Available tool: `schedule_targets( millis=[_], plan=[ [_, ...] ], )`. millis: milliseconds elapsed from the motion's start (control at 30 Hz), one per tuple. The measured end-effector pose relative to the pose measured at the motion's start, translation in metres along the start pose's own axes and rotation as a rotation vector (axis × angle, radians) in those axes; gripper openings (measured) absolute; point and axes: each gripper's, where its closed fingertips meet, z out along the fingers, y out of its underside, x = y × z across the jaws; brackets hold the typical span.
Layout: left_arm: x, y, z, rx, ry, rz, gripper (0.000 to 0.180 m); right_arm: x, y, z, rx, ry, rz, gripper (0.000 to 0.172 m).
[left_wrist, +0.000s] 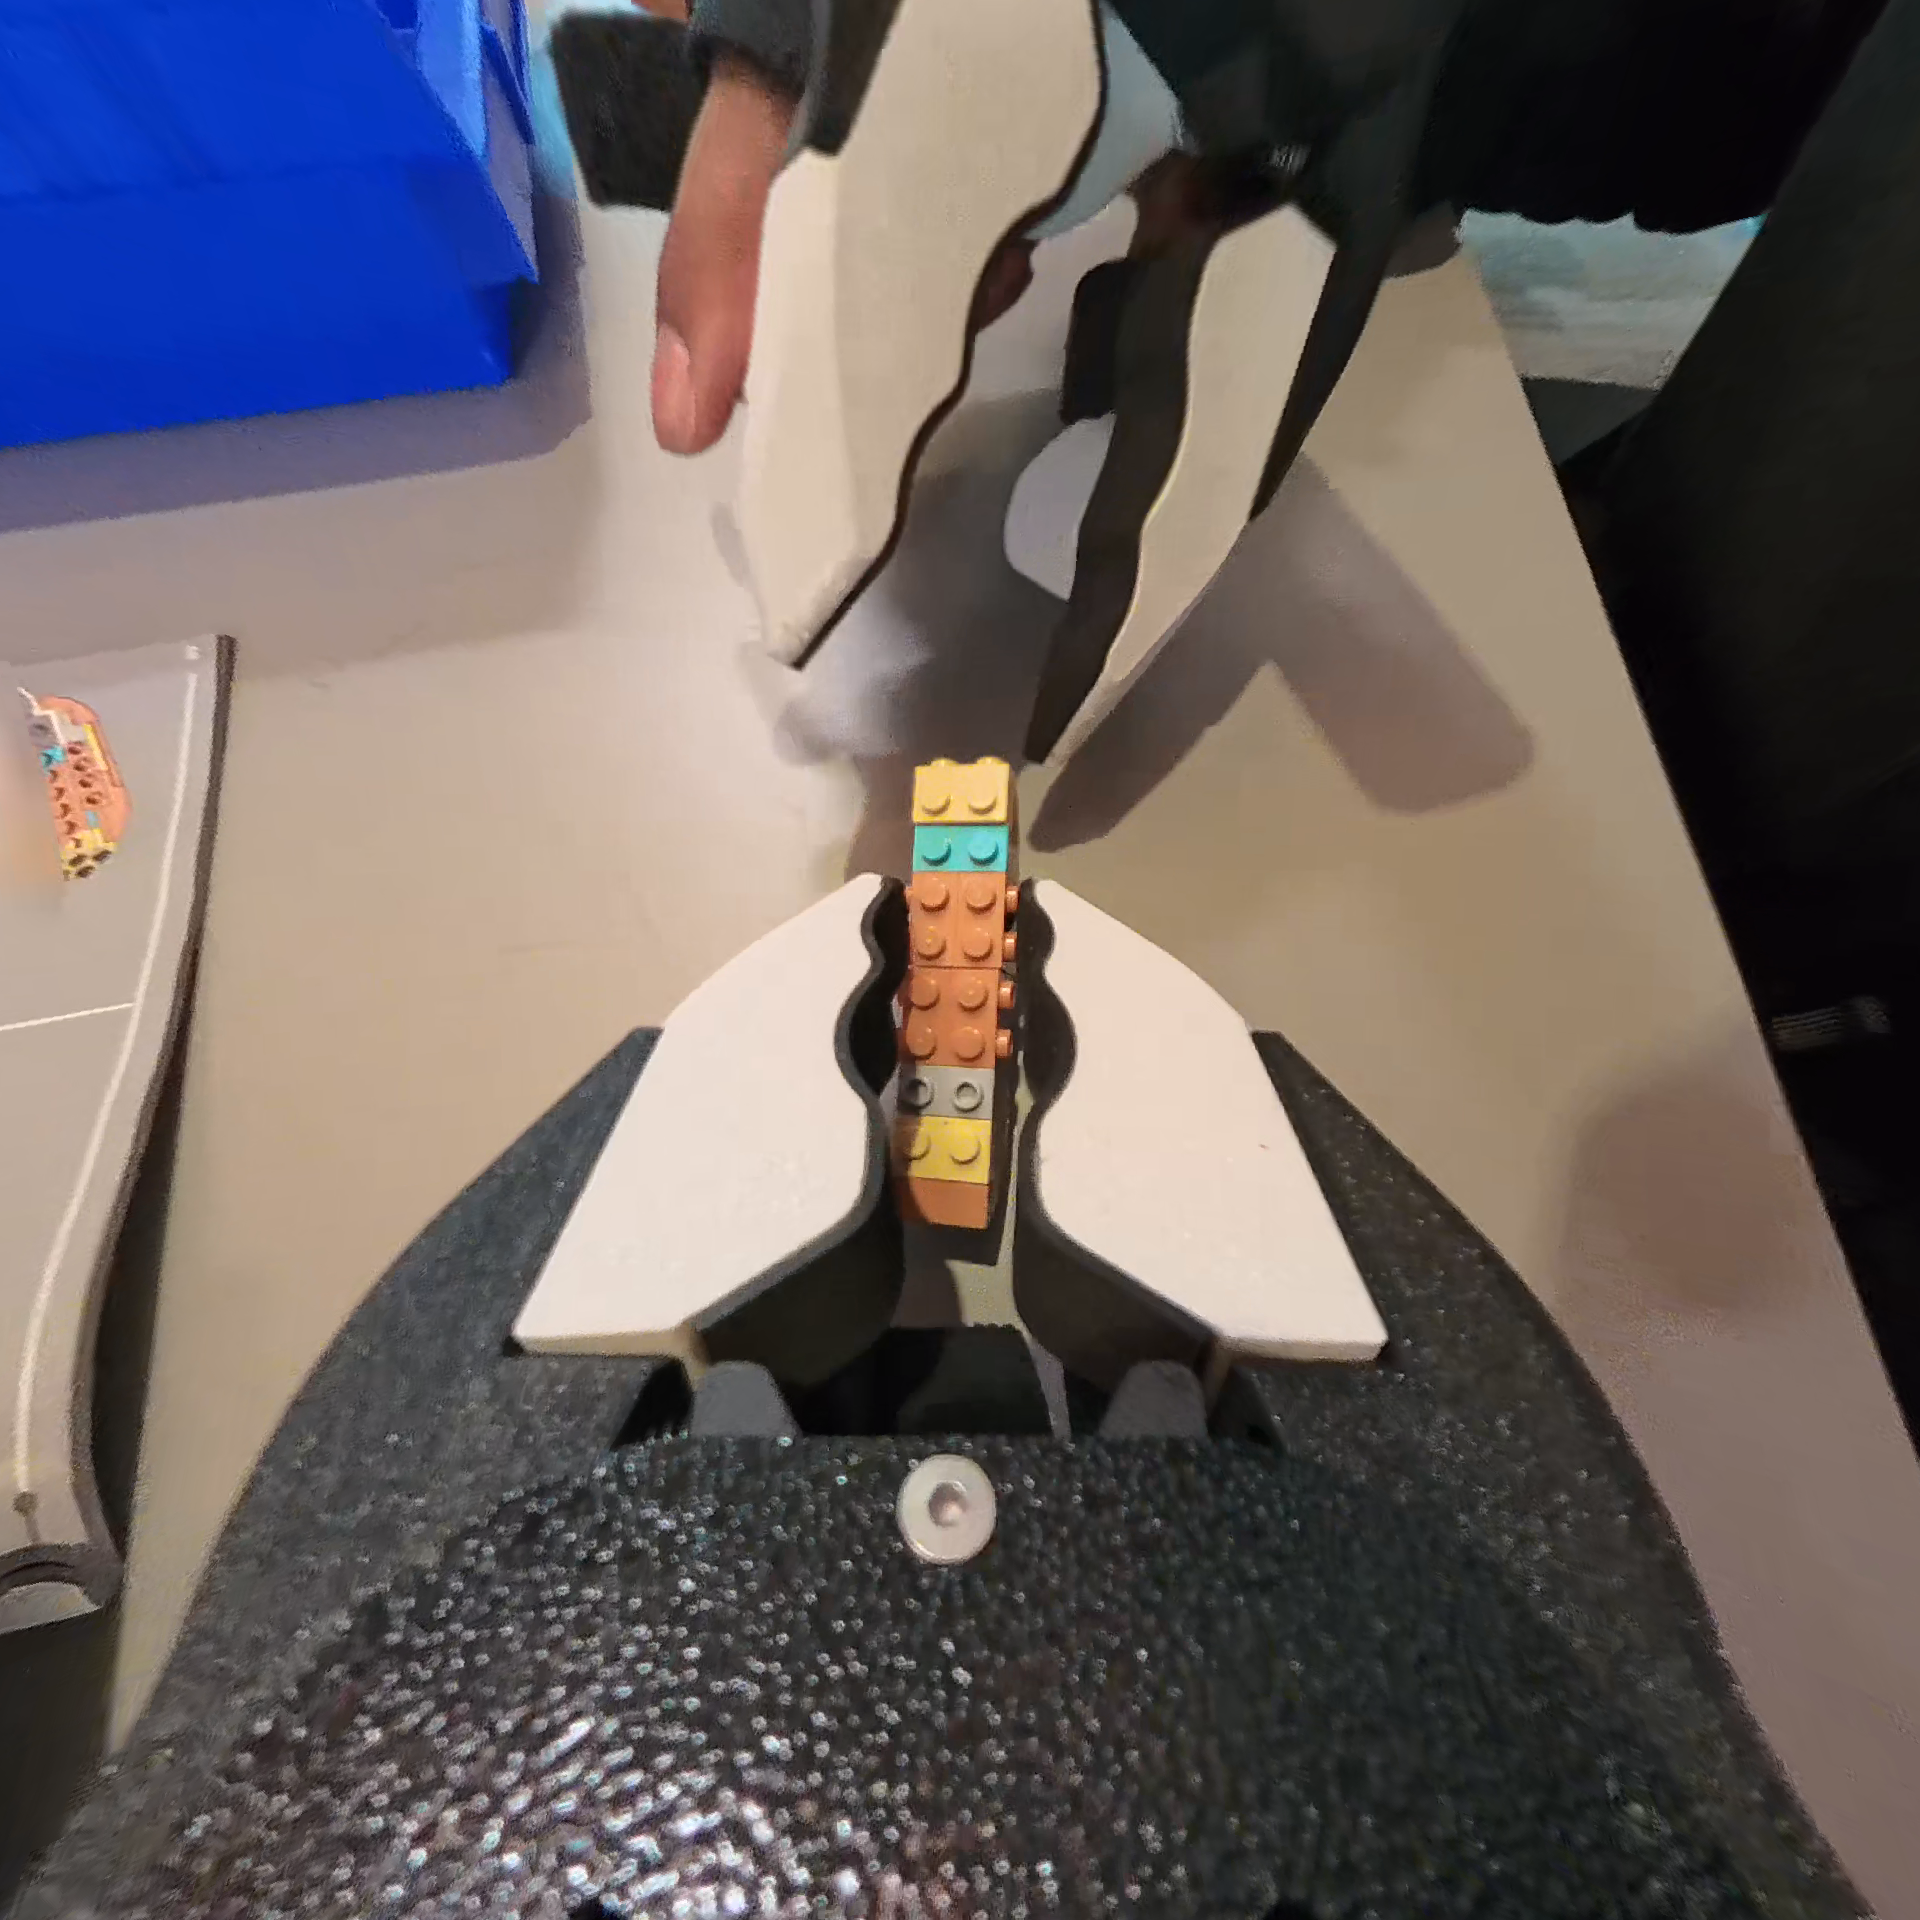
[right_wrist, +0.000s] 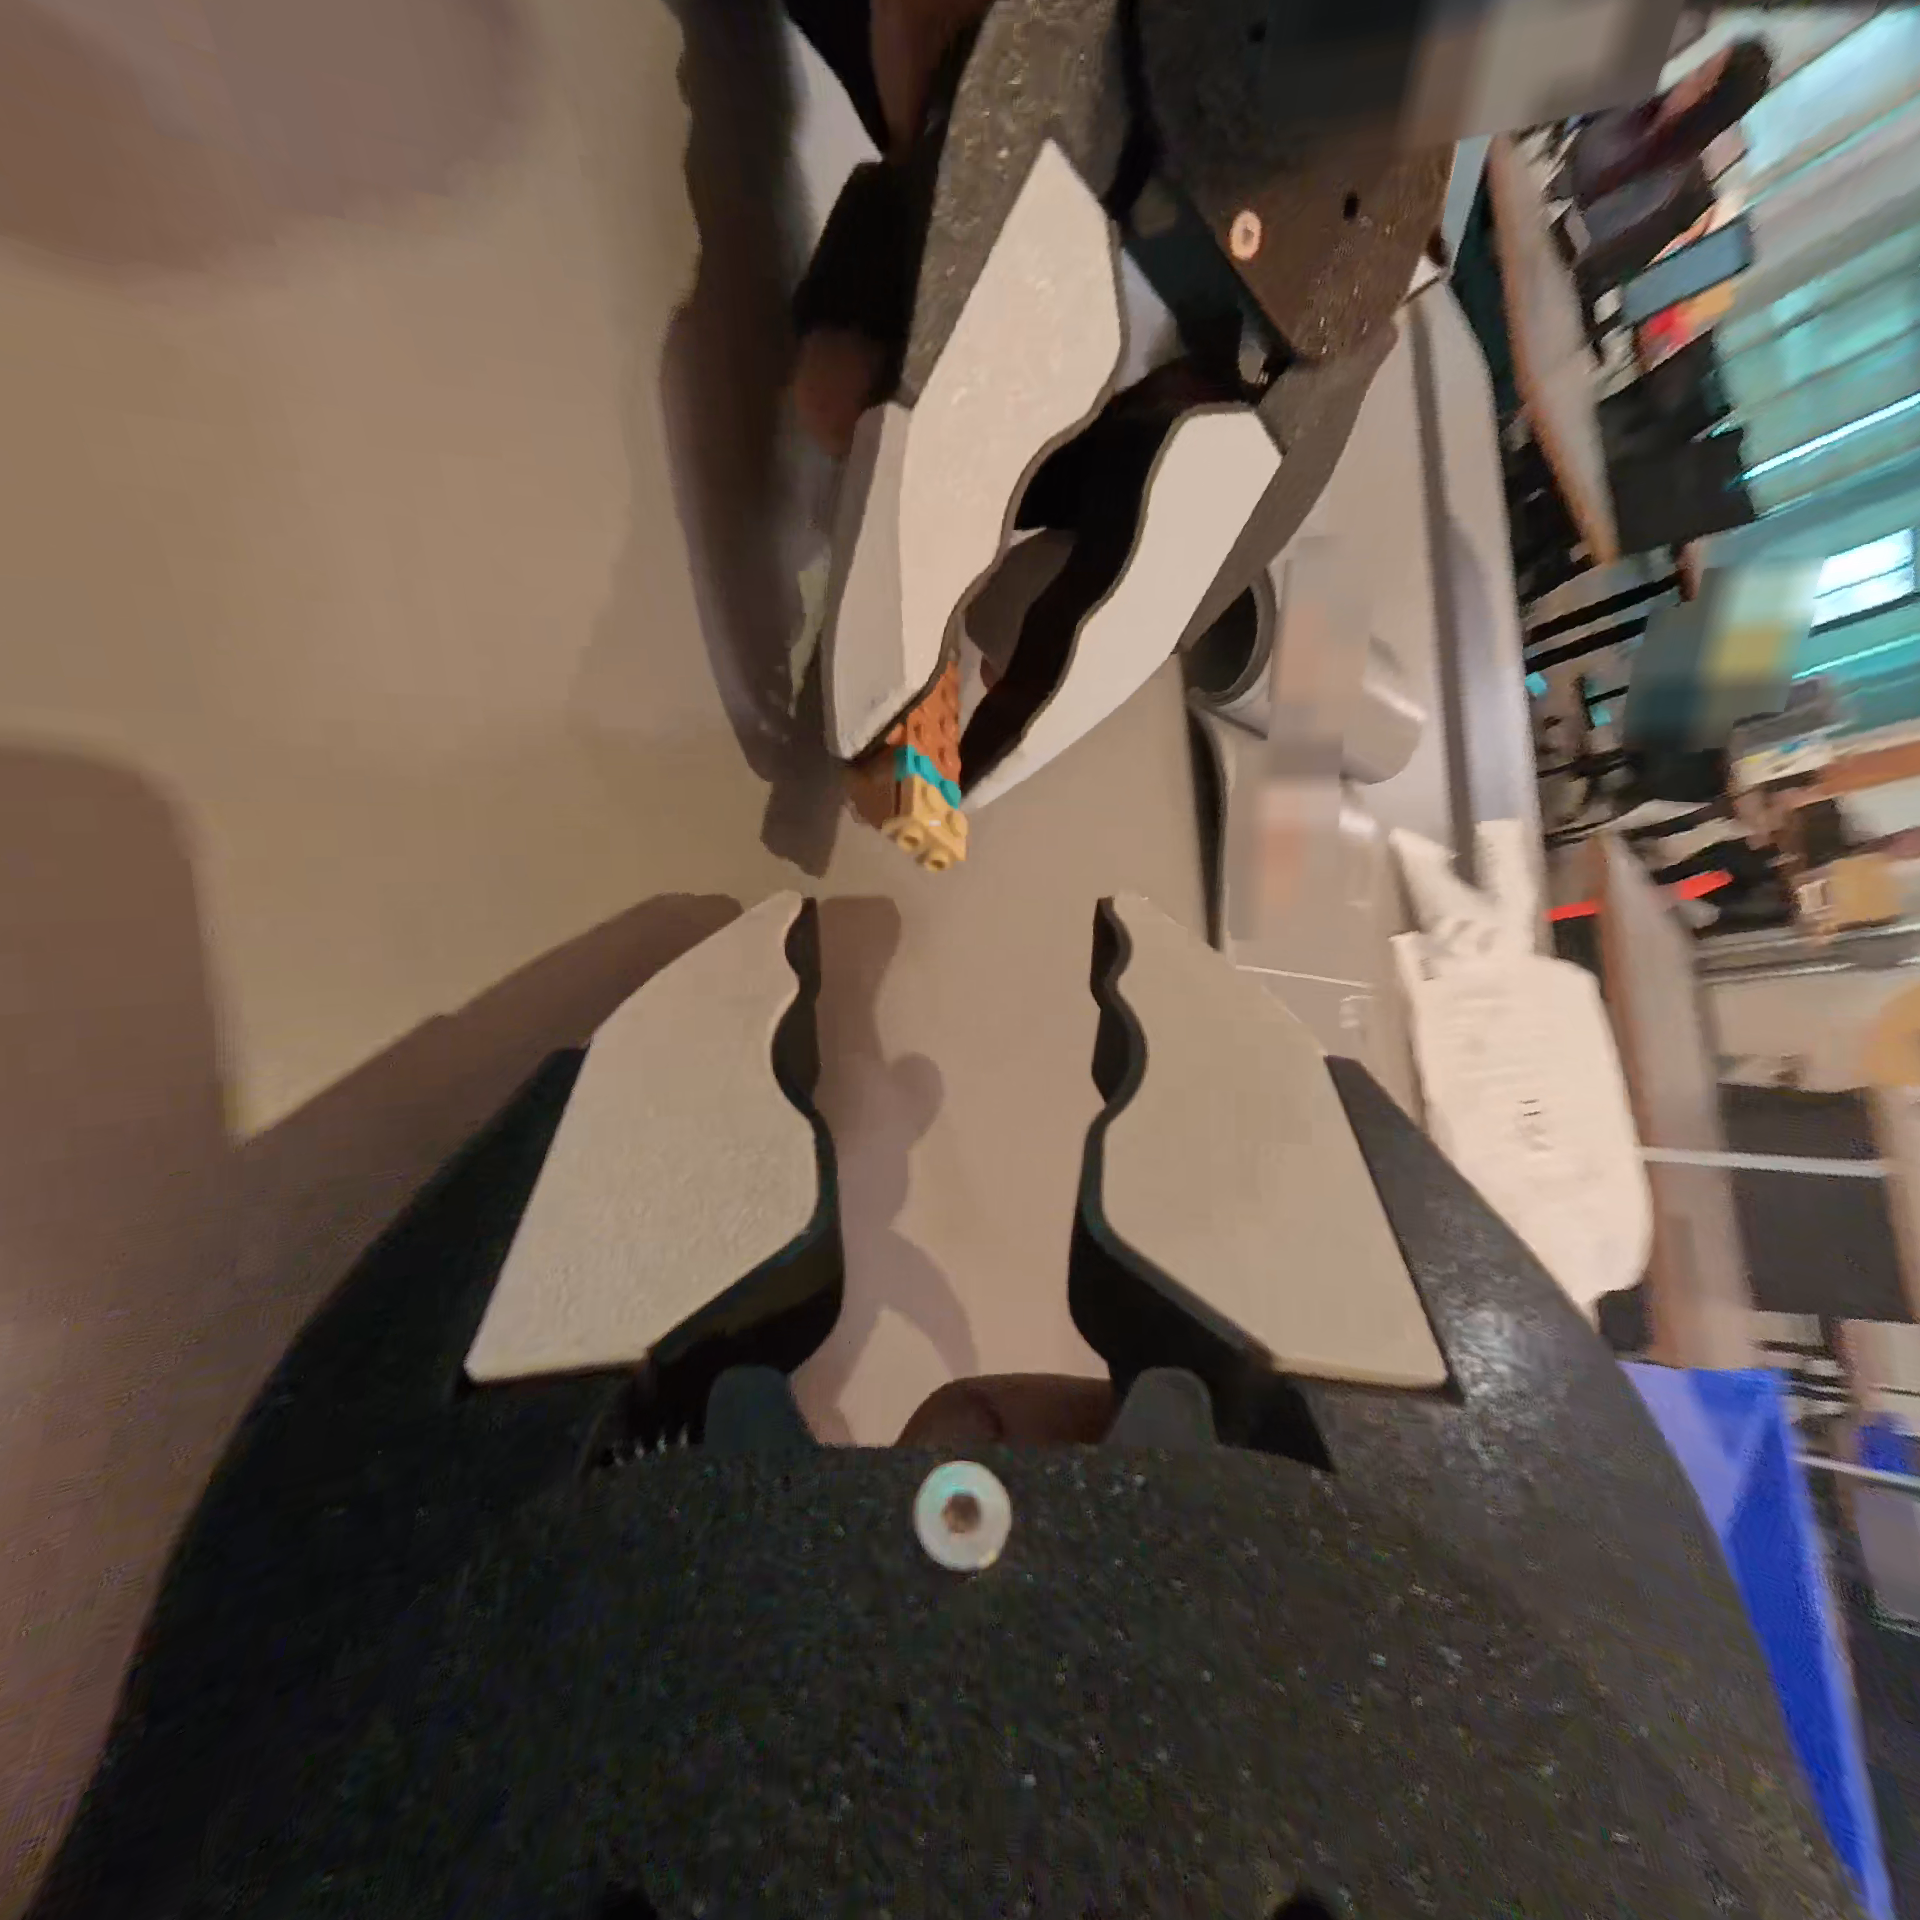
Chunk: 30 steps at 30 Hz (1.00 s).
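Left tongs (left_wrist: 958, 883) grip brick stick (left_wrist: 958, 987), long axis pointing forward at open, empty right tongs (right_wrist: 951, 914) just beyond.

Two close wrist cameras face each other across the table (left_wrist: 520, 935), sharing it

A beige tabletop (left_wrist: 416, 987) fills both views; a blue bin (left_wrist: 239, 208) sits at ten o'clock in the left wrist view; blurred shelving (right_wrist: 1714, 364) with teal-lit panes stands at two o'clock in the right wrist view.
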Motion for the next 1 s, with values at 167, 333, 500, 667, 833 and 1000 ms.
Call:
schedule_targets(
  millis=[167,333,500,667,833,1000],
  plan=[
    [0.004,-0.002,-0.003,0.019,0.049,-0.049,0.020,-0.002,-0.001,0.003,0.033,0.053,-0.178,0.046],
    [0.006,-0.003,-0.005,0.024,0.074,-0.073,0.020,0.000,-0.009,0.004,0.083,0.115,-0.302,0.044],
    [0.009,-0.003,-0.005,0.025,0.098,-0.095,0.020,-0.007,-0.013,0.008,0.103,0.114,-0.381,0.034],
    [0.010,-0.001,-0.006,0.022,0.115,-0.115,0.019,-0.007,-0.018,0.008,0.129,0.123,-0.383,0.032],
    [0.012,0.000,-0.005,0.019,0.135,-0.137,0.019,-0.009,-0.022,0.008,0.148,0.119,-0.391,0.028],
    [0.015,0.000,-0.005,0.021,0.162,-0.155,0.019,-0.015,-0.022,0.011,0.151,0.101,-0.413,0.020]
  ],
)
